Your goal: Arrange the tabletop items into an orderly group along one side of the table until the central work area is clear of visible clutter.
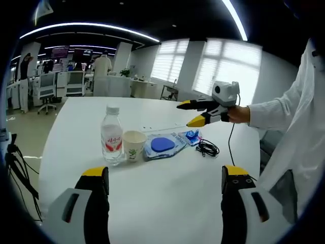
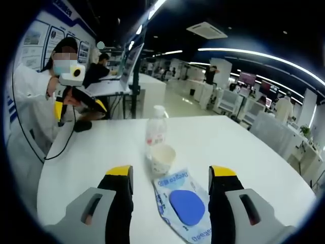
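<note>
In the left gripper view, mid-frame, a water bottle [image 1: 111, 135], paper cup [image 1: 134, 145], blue-printed packet [image 1: 163, 146] and black cable [image 1: 206, 148] line the white table [image 1: 167, 198], with the right gripper [image 1: 191, 113] spread above them. The right gripper view has the packet [image 2: 185, 205] at bottom centre between its spread jaws and the left gripper [image 2: 81, 108], also spread, at upper left; the cable is hidden there.

Bottle [image 1: 111, 134], paper cup [image 1: 134, 145] touching; blue packet [image 1: 163, 145] beside.

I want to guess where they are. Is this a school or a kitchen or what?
Probably a big open office or lab. There are rows of desks with office chairs, long ceiling lights, and posters on a wall. A person in a white coat works at the white table.
</note>
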Motion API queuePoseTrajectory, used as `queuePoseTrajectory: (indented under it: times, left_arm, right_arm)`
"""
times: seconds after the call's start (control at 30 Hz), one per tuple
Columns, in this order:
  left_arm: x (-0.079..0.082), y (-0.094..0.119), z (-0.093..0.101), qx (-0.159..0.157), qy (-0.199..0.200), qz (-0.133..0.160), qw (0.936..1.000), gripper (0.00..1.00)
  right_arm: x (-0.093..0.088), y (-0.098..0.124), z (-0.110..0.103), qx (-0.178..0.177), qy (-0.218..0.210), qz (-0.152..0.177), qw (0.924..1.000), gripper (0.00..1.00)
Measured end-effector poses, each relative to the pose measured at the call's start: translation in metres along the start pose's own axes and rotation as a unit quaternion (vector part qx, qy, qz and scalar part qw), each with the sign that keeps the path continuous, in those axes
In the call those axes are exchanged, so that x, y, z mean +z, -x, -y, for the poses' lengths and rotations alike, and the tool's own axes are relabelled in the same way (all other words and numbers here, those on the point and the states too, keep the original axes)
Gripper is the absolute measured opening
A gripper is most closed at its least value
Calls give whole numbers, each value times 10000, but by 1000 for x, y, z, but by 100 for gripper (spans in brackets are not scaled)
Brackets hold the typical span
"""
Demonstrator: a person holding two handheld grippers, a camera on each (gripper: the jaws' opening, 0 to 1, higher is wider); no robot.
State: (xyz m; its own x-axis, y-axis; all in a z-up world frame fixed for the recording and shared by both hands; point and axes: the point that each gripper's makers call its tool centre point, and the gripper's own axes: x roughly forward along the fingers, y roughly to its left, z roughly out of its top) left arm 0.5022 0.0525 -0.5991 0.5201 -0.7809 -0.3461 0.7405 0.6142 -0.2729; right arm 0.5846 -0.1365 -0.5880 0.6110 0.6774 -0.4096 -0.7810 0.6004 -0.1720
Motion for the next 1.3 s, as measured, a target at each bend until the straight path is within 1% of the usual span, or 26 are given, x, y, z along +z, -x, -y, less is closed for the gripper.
queuePoseTrajectory:
  times: [0.23,0.27,0.43,0.53,0.67,0.77,0.8,0.9,0.97,1.0,1.03,1.07,1.1,1.13,1.23,1.3]
  left_arm:
    - [5,0,11,-42,-115,-45,9999,96]
    - [5,1,11,-44,-113,-48,9999,97]
    - [5,3,17,-51,-191,-80,9998,97]
    - [3,4,19,-46,-175,-130,9998,99]
    - [-2,6,21,-41,-168,-192,9997,99]
    - [-6,9,22,-42,-148,-230,9996,99]
    - [-7,11,23,-42,-153,-228,9996,100]
    - [-9,15,27,-49,-180,-258,9995,100]
    - [-10,18,29,-53,-190,-274,9994,100]
    - [-11,18,30,-55,-199,-280,9994,100]
    - [-12,20,31,-58,-195,-300,9993,100]
    - [-12,21,32,-57,-186,-302,9994,100]
    - [-13,21,32,-55,-186,-302,9994,100]
    - [-13,23,33,-42,-218,-298,9993,100]
    - [-13,27,36,-40,-223,-307,9993,100]
    - [-13,30,38,-42,-266,-298,9992,100]
  right_arm:
    - [-1,40,5,-315,-133,68,9994,61]
    - [-1,42,5,-338,-141,62,9993,61]
    - [-8,78,3,-576,-270,101,9979,63]
    - [-16,99,-2,-705,-357,79,9968,66]
    - [-34,133,-13,-922,-595,15,9940,67]
    - [-49,161,-24,-1115,-773,-14,9907,68]
    - [-54,168,-26,-1176,-815,-73,9897,68]
    - [-63,192,-34,-1348,-999,-55,9858,69]
    - [-71,207,-39,-1472,-1038,-133,9836,69]
    - [-72,210,-40,-1496,-1062,-127,9830,70]
    - [-76,221,-44,-1573,-1142,-122,9808,70]
    - [-79,226,-45,-1637,-1150,-159,9797,70]
    - [-80,228,-46,-1653,-1149,-167,9794,70]
    - [-84,237,-49,-1729,-1208,-177,9774,71]
    - [-91,251,-55,-1835,-1289,-207,9743,72]
    - [-94,257,-64,-1877,-1331,-234,9729,73]
